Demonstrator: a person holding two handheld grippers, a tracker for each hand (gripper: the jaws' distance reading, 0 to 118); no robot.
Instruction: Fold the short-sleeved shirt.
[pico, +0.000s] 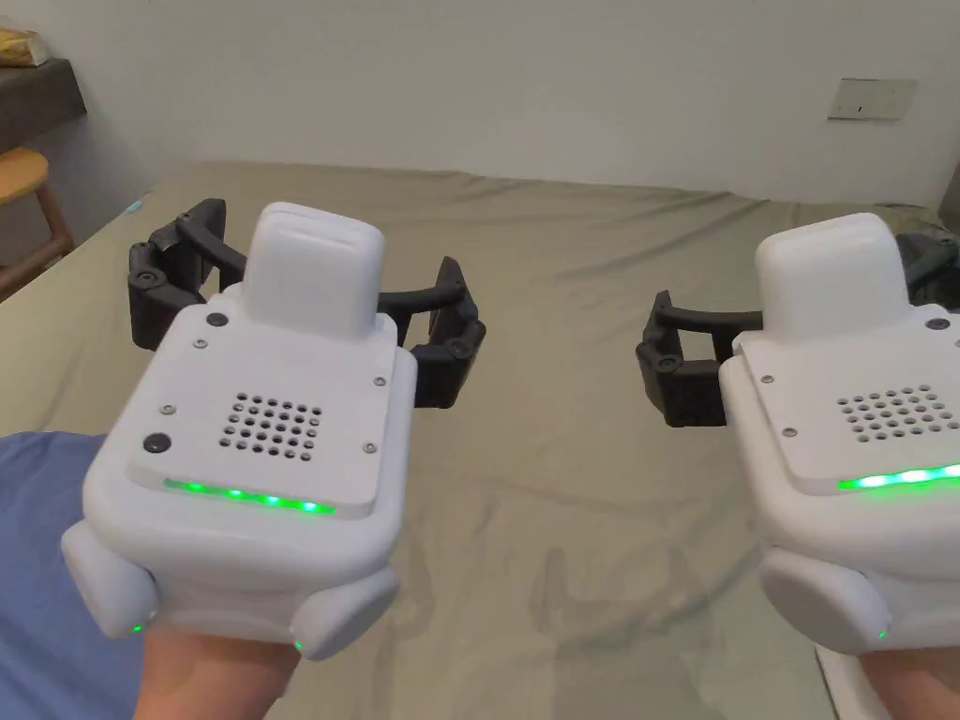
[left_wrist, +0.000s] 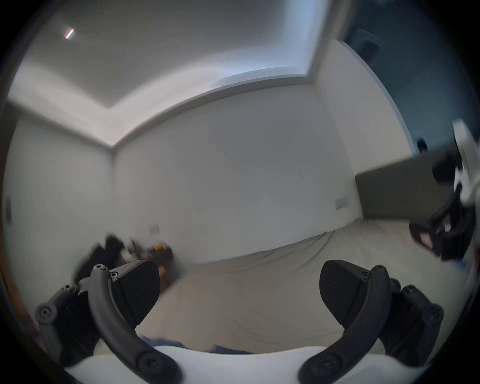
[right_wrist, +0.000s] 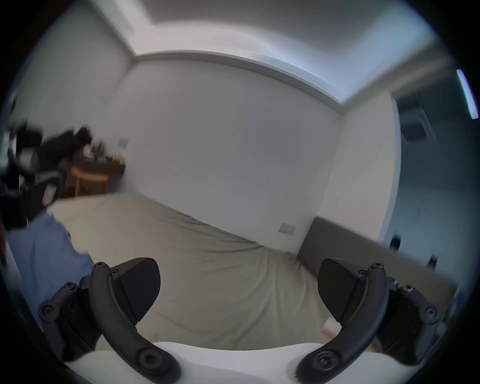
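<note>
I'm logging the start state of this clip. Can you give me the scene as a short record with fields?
surface: bed with an olive-grey sheet, wrinkled
garment: blue shirt at the near left edge of the bed, below the left gripper
left gripper: jaws wide apart, holding nothing, above the sheet
right gripper: jaws wide apart, holding nothing
fold progress: shirt not yet gripped

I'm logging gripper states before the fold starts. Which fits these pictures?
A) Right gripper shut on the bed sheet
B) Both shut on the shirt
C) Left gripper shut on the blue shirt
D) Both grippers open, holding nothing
D: the left gripper and the right gripper each show jaws spread wide over the bed sheet, and the blue shirt lies ungripped.
</note>
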